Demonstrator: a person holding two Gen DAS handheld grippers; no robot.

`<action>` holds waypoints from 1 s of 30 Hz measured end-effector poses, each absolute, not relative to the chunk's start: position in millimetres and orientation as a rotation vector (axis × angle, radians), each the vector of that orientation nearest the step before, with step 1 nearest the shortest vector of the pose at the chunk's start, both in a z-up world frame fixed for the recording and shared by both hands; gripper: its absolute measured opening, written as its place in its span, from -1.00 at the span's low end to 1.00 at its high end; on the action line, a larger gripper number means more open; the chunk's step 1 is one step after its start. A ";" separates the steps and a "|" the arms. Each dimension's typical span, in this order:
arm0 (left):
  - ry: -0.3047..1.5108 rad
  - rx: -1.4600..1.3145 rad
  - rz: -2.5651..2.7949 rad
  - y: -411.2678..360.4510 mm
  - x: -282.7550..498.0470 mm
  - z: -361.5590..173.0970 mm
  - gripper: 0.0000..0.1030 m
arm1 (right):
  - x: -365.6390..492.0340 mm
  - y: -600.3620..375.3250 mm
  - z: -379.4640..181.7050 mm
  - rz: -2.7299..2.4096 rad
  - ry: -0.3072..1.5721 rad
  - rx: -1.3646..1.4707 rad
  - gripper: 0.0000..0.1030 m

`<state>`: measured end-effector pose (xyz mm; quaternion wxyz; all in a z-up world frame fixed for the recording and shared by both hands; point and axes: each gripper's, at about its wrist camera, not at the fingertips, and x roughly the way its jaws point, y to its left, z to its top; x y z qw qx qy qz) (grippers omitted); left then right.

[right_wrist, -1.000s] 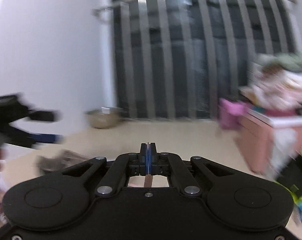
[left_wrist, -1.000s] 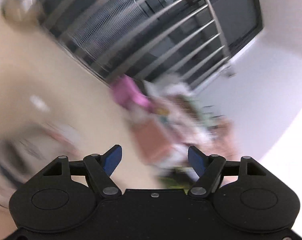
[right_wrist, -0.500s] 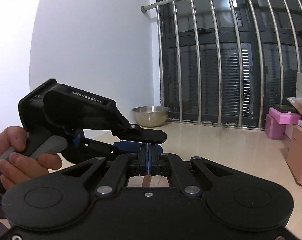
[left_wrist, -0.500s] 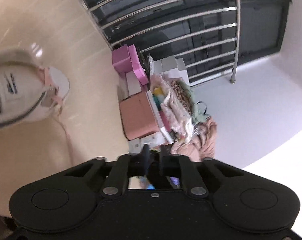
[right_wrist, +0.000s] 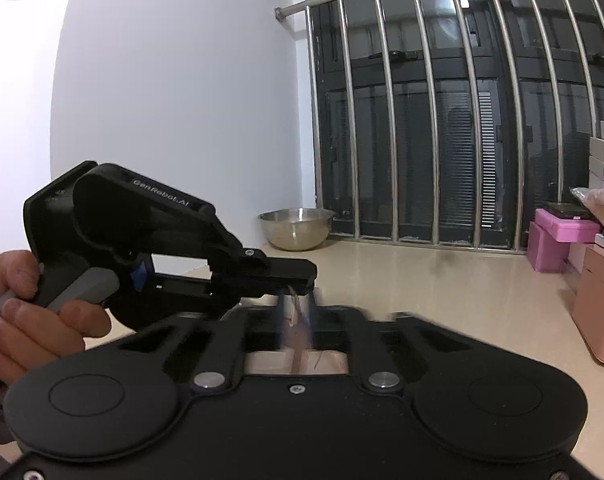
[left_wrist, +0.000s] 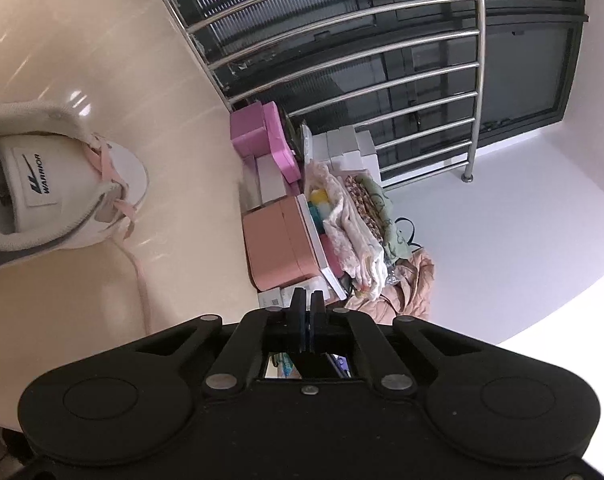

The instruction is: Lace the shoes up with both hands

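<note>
On glossy beige floor by barred window, shoe; left gripper fingers pressed together, right gripper blurred, state unclear

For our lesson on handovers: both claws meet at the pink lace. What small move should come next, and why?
Probably draw the right claw back off the pink lace. Its fingers look parted around the lace, while the shut left claw seems to pinch the lace end just above, so the left can carry it toward the shoe.
</note>
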<state>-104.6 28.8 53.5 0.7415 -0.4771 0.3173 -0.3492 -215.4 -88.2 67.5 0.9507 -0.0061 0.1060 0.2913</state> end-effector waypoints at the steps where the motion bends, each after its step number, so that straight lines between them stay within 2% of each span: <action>1: 0.695 -1.046 -0.764 29.6 -104.7 53.3 -0.97 | -215.0 -87.4 67.2 0.594 0.216 -0.013 -0.97; 10: 0.684 -1.046 -0.756 35.9 -105.7 52.3 -0.97 | -214.7 -80.9 67.2 0.593 0.234 -0.034 -0.90; 15: 0.656 -1.007 -0.736 38.6 -108.2 58.2 -0.95 | -215.3 -80.2 66.0 0.587 0.217 -0.031 -1.00; 17: 0.599 -0.927 -0.708 47.7 -111.3 70.9 -0.71 | -214.2 -78.8 64.4 0.577 0.225 -0.036 -1.00; 19: 0.526 -0.821 -0.683 60.2 -114.5 87.0 0.27 | -211.8 -79.5 61.1 0.559 0.238 -0.034 -1.00; 21: 0.461 -0.536 -0.565 67.1 -117.9 99.3 0.54 | -207.2 -81.8 57.2 0.537 0.259 -0.029 -1.00; 23: 0.400 -0.261 -0.447 73.5 -120.3 110.5 0.54 | -196.5 -84.0 53.1 0.530 0.305 -0.018 -0.99; 27: 0.542 0.010 -0.394 60.9 -93.6 90.5 0.50 | -161.8 -72.4 52.7 0.548 0.359 0.046 -0.99; 29: 0.570 0.049 -0.418 57.4 -81.7 83.6 0.25 | -142.3 -64.9 52.8 0.561 0.381 0.086 -0.99; 30: 0.594 0.030 -0.439 59.2 -74.1 80.1 -0.29 | -129.5 -60.0 52.5 0.571 0.391 0.114 -0.99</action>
